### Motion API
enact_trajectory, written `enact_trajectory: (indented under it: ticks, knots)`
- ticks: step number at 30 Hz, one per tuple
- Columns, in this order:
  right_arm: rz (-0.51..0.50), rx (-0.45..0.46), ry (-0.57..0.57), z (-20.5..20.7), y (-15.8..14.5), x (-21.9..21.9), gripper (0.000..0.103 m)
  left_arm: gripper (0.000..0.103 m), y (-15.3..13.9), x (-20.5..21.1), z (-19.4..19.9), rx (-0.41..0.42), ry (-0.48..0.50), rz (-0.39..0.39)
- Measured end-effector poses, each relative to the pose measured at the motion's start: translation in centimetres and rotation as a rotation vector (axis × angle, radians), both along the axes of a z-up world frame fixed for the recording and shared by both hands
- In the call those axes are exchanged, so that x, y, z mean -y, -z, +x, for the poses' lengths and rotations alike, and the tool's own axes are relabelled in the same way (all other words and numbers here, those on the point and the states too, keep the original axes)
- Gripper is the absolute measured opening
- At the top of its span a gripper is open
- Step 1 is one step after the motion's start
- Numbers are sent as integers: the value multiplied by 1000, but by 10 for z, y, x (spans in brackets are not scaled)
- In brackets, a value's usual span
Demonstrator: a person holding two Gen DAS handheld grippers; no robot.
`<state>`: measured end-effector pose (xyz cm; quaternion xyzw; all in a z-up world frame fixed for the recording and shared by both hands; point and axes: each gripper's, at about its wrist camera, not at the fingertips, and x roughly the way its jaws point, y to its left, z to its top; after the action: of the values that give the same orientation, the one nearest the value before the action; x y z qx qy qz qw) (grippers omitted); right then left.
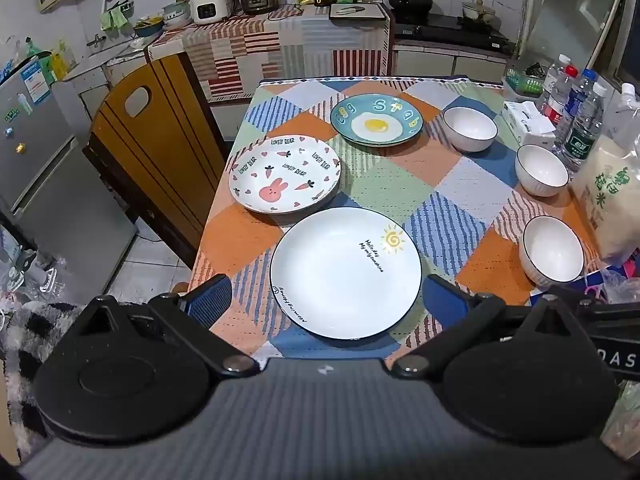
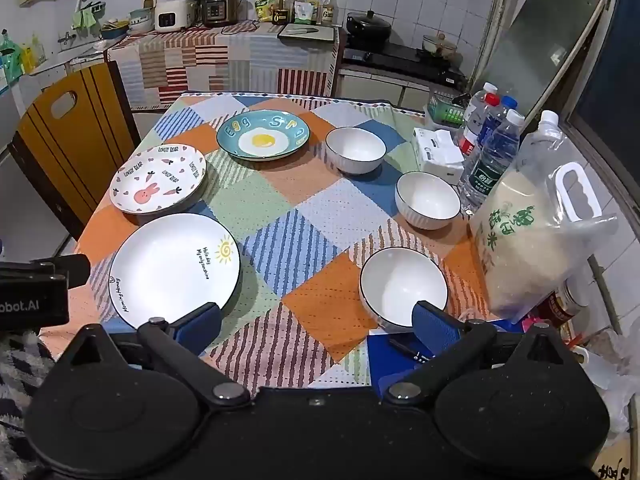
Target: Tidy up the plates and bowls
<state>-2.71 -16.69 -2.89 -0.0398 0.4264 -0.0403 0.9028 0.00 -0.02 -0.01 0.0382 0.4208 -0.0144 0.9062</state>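
Left wrist | left gripper (image 1: 326, 300) jaws released; white sun plate (image 1: 346, 272) glossy | right gripper (image 2: 318, 322) jaws released

A: The left wrist view looks down from above the near edge of the table (image 1: 248, 240), facing the kitchen counter (image 1: 288, 28), with the sun plate (image 1: 344, 272) nearest.

B: The right wrist view faces the same way from further right, closest to the near bowl (image 2: 402, 284).

A: Both share the whole tabletop and the counter; the right one probably sits slightly further back.
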Motion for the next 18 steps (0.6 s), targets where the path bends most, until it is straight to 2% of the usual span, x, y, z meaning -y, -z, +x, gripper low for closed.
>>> enact_trajectory:
  ticks: [9, 18]
  knots:
    - [-2, -5, 6, 1, 4, 0, 103, 101, 4, 10, 6, -22, -1, 9]
    - [8, -17, 13, 1, 8, 3, 103, 101, 6, 1, 1, -27, 12, -9]
